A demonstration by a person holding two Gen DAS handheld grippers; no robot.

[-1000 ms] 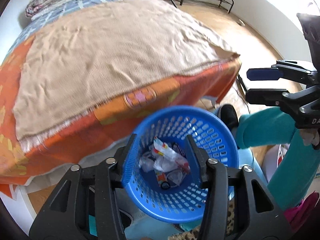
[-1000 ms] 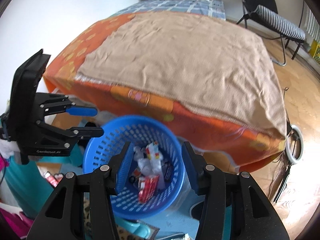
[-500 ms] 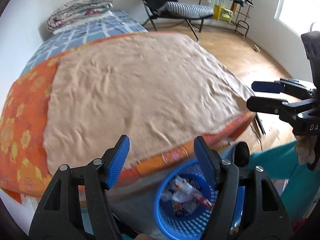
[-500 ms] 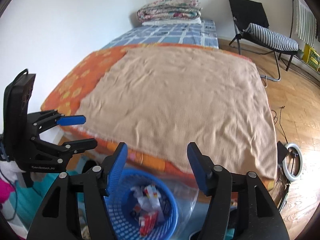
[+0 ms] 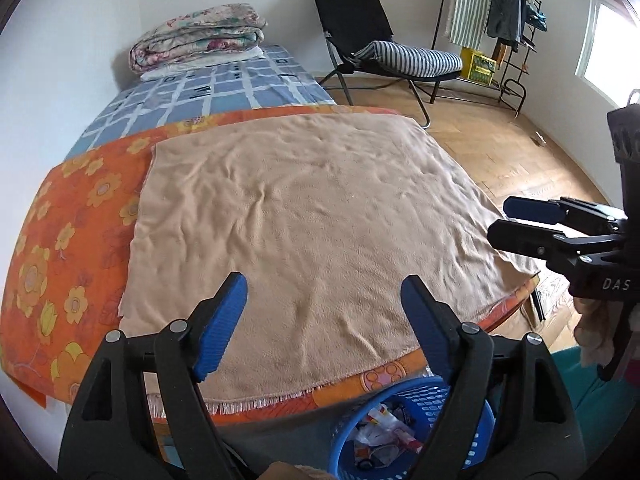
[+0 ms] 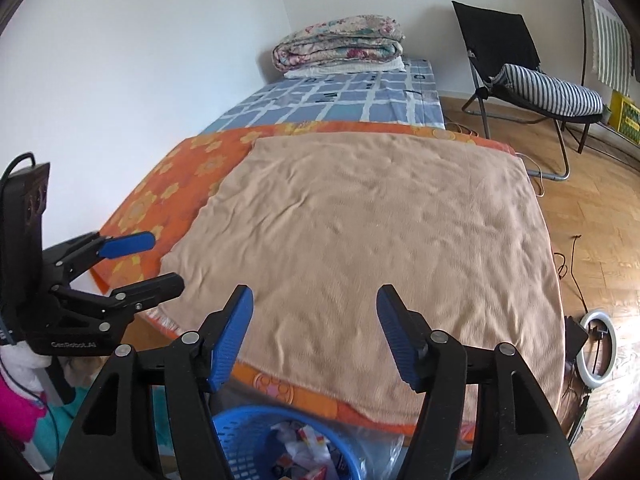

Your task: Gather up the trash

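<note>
A blue perforated basket (image 5: 344,446) stands on the floor at the foot of the bed, at the bottom edge of both views, with crumpled wrappers (image 5: 382,426) inside. My left gripper (image 5: 324,292) hangs above the bed's near edge; its jaws are opening and hold nothing. The basket (image 6: 244,440) and its trash (image 6: 304,450) lie below my right gripper (image 6: 315,300), which is open and empty. Each gripper shows in the other's view: the right gripper (image 5: 498,220) at the right edge, the left gripper (image 6: 168,260) at the left edge.
A tan blanket (image 5: 320,216) covers an orange flowered sheet (image 5: 68,240) on the bed, with a folded quilt (image 5: 200,38) at the far end. A black chair (image 5: 360,40) and a clothes rack (image 5: 500,24) stand on the wooden floor. A ring light (image 6: 598,344) and cables lie right of the bed.
Both grippers have lifted away from the basket and tilted up toward the bed. Their jaws have widened. The basket has slid to the bottom of both views.
</note>
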